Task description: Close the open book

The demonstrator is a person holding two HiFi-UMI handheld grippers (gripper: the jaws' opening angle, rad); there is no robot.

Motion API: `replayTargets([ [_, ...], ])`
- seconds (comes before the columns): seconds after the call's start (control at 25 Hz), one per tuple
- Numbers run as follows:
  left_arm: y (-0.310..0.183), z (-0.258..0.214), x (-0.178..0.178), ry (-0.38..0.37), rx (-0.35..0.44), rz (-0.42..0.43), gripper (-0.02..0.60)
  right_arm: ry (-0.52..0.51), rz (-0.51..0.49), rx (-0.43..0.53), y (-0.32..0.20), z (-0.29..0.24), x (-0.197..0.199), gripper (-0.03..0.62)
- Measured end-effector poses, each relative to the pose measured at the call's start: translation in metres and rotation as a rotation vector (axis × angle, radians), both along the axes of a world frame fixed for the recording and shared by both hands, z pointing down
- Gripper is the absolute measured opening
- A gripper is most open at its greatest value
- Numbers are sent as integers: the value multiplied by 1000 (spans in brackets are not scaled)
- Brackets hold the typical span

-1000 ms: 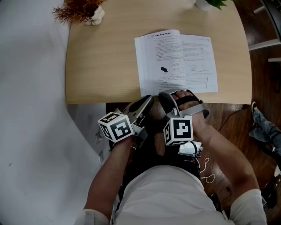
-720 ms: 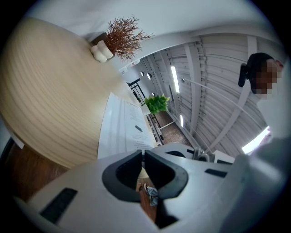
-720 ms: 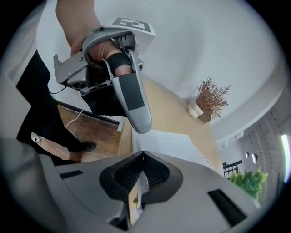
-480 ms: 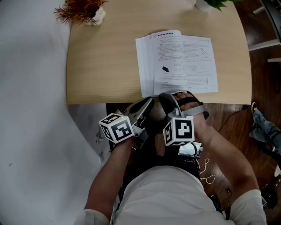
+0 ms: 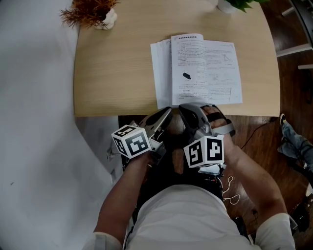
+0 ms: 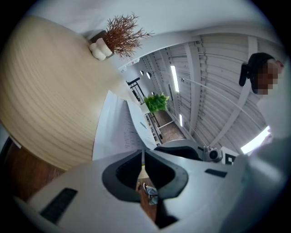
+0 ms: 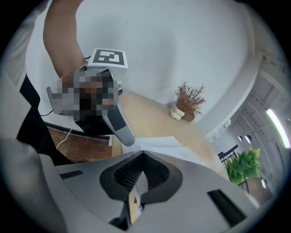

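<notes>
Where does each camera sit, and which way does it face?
Head view: on the person's head, facing steeply down at the table and open book; forearms, left gripper and right gripper show.
Left gripper view: on the left gripper, looking along its closed jaws over the book to the dried plant; right gripper shows.
Right gripper view: on the right gripper, jaws closed on a page, facing across the table; left gripper and forearm show.
Shared: both gripper views show the dried plant.

Book (image 5: 210,68): print too small to read, and the dark mark (image 5: 188,75) on its page cannot be identified. Its 6 o'clock edge is partly hidden behind the right gripper (image 5: 191,110). The head view's top edge cuts off the green plant (image 5: 234,4) at 1 o'clock and the dried plant (image 5: 90,10) at 11 o'clock.
</notes>
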State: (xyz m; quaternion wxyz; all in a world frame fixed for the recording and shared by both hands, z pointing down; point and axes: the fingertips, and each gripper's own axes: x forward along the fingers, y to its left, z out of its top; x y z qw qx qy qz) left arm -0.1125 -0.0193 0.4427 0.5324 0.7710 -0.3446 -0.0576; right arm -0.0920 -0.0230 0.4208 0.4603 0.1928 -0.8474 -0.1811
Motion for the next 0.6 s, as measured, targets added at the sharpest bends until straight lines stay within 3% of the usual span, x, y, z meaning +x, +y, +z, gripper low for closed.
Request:
replayTargets([
  [0.4, -12, -18, 9, 61, 36, 0, -2, -64, 53, 29, -4, -14, 15, 0],
  [0.6, -22, -18, 7, 106, -3, 15, -1, -59, 35, 31, -4, -12, 14, 0],
])
